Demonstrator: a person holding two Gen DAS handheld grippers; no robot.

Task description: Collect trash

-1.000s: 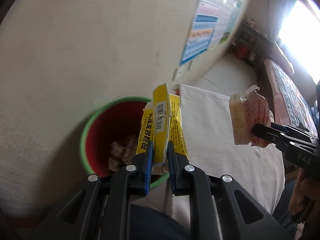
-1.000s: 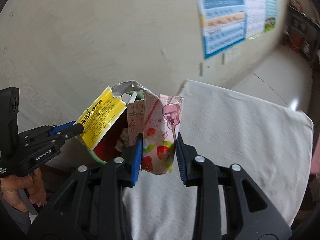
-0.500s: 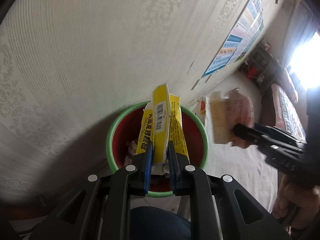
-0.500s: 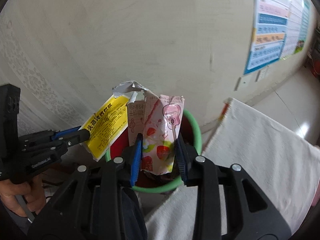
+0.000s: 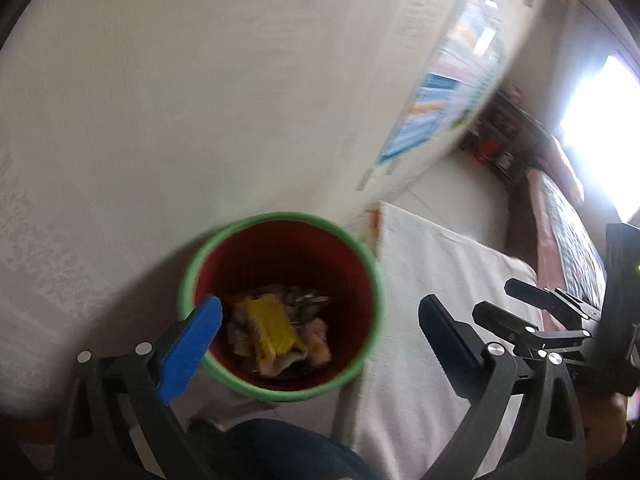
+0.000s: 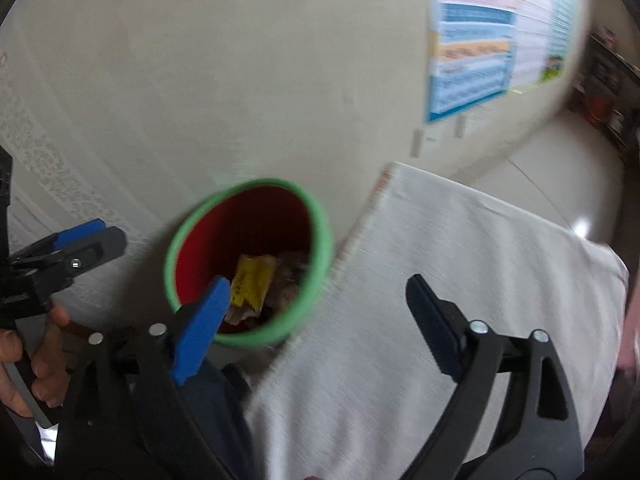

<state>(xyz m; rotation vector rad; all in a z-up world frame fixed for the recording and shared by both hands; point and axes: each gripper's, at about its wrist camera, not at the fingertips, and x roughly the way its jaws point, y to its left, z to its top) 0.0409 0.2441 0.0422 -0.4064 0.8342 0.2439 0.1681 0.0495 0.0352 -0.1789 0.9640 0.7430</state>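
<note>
**Both jaws apart over the bin**

Looking down from both wrists, we note a pale patterned wall [image 5: 200,100] filling most of each view, with a blurred coloured poster [image 6: 480,48] pinned to it. Below and right lies a white cloth-covered tabletop [image 6: 460,280], its near edge just beside the bin.

The bin [image 5: 372,272], red inside with a green rim, stands against the wall. Trash sits at its bottom: a yellow wrapper [image 5: 272,328] lies on top of crumpled pinkish scraps [image 5: 316,336], too blurred for us to sort further. From the right wrist the yellow wrapper [image 6: 252,284] shows on the same heap.

Left hand-held gripper [image 5: 320,320]: jaws have just been opening and stand wide apart, nothing between them, the bin mouth showing in the gap. Right hand-held gripper [image 6: 320,300]: likewise just been opening, wide apart and empty, its blue left pad overlapping the bin rim in view.

We see a person's hand [image 6: 36,360] on the left tool's grip, and a dark blue trouser leg [image 5: 280,452] at the bottom edge.
</note>
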